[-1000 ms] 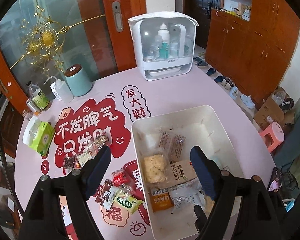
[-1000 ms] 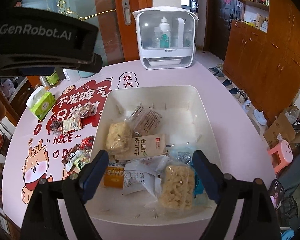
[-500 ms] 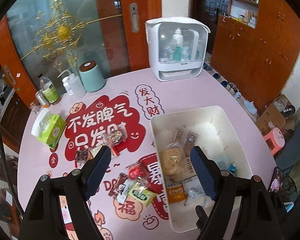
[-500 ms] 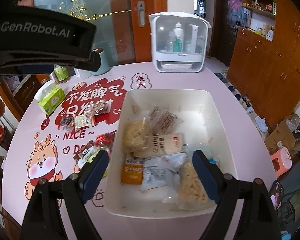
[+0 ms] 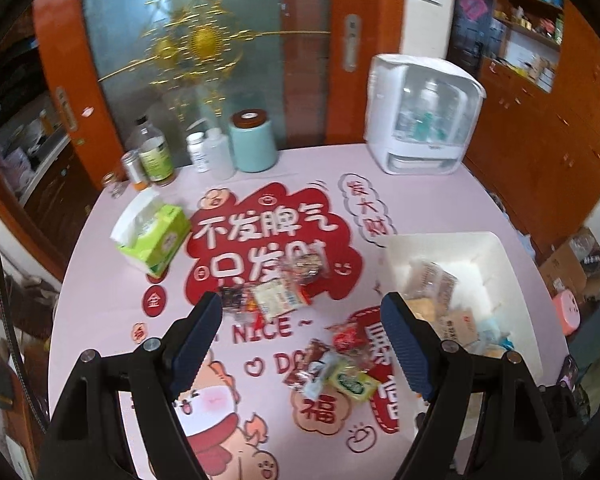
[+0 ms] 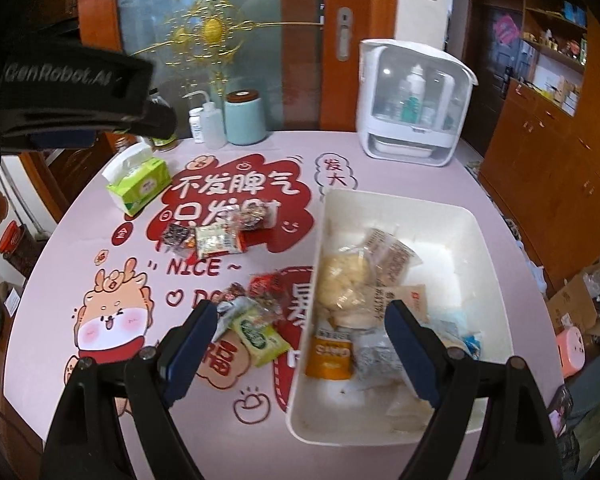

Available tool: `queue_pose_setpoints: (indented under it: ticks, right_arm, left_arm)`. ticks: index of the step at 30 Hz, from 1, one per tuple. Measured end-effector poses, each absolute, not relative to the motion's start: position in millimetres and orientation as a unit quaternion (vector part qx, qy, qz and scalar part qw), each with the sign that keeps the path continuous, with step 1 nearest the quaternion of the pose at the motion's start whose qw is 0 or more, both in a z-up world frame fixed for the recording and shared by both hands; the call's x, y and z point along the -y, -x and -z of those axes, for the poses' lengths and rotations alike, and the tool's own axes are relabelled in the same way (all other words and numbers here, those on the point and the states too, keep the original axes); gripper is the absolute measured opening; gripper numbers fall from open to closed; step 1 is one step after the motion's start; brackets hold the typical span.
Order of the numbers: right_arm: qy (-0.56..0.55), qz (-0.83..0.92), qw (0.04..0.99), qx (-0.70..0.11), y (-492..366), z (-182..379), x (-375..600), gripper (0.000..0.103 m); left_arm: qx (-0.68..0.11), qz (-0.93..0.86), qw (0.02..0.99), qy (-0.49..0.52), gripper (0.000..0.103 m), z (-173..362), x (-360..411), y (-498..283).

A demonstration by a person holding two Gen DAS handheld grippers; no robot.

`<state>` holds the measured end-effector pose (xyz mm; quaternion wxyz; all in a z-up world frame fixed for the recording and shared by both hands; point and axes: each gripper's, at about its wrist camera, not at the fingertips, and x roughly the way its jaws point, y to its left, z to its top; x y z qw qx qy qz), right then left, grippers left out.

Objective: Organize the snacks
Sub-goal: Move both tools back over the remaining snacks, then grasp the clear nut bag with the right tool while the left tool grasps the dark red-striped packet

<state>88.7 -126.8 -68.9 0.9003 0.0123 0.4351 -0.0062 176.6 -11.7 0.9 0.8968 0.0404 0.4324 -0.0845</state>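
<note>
A white bin (image 6: 488, 280) (image 5: 496, 252) on the pink table holds several snack packets, among them a pale round cake (image 6: 342, 280) and an orange packet (image 6: 332, 354). Two loose heaps of snacks lie left of the bin: a far heap (image 6: 216, 234) (image 5: 276, 288) and a near heap with a green packet (image 6: 260, 334) (image 5: 352, 380). My left gripper (image 5: 302, 346) is open and empty, high above the near heap. My right gripper (image 6: 298, 350) is open and empty, above the bin's left wall.
A green tissue pack (image 5: 154, 238) (image 6: 138, 180) lies at the table's left. Bottles (image 5: 154, 156) and a teal canister (image 5: 254, 142) stand along the far edge. A white lidded organiser (image 5: 422, 114) (image 6: 414, 102) stands at the back right. The left gripper's body (image 6: 64, 92) fills the right view's upper left.
Both grippers have swung left and pulled back, so the bin has slid to the right and the loose snack heaps have come under them. Both stayed open and empty.
</note>
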Motion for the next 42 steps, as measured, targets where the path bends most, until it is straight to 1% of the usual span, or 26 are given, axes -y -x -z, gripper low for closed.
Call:
queue_pose_setpoints:
  ticks: [6,12,17,20,25,29,31,34,37,42]
  right_arm:
    - [0.005,-0.018,0.901,-0.433,-118,58,107,0.087]
    - [-0.021,-0.050,0.898,-0.436,-171,44,99,0.087]
    - [-0.028,-0.064,0.895,-0.441,-217,52,89,0.086]
    - [-0.045,-0.071,0.883,-0.461,-250,69,83,0.086]
    - [-0.092,-0.089,0.852,-0.508,-307,110,78,0.086]
    - [-0.143,-0.084,0.815,-0.555,-352,152,85,0.082]
    - [-0.142,-0.071,0.802,-0.575,-367,170,83,0.081]
    - [-0.132,-0.061,0.779,-0.610,-382,201,79,0.080]
    - [-0.111,-0.059,0.761,-0.637,-385,223,75,0.073]
    - [-0.101,-0.063,0.755,-0.645,-382,236,76,0.072]
  left_arm:
    - [-0.435,0.057,0.898,-0.021,0.081,13,-41,-188]
    - [-0.449,0.037,0.893,-0.018,0.081,38,-79,-201]
    - [-0.464,0.026,0.885,-0.023,0.081,65,-100,-226]
    - [-0.474,0.032,0.880,-0.026,0.081,85,-104,-251]
    - [-0.532,0.047,0.845,-0.015,0.081,144,-98,-296]
    - [-0.574,0.036,0.816,0.062,0.081,183,-105,-318]
    - [-0.583,0.022,0.804,0.112,0.081,196,-111,-328]
    - [-0.594,-0.004,0.789,0.157,0.081,209,-116,-339]
    - [-0.602,-0.036,0.774,0.193,0.081,224,-121,-347]
    - [-0.609,-0.065,0.754,0.237,0.081,239,-125,-352]
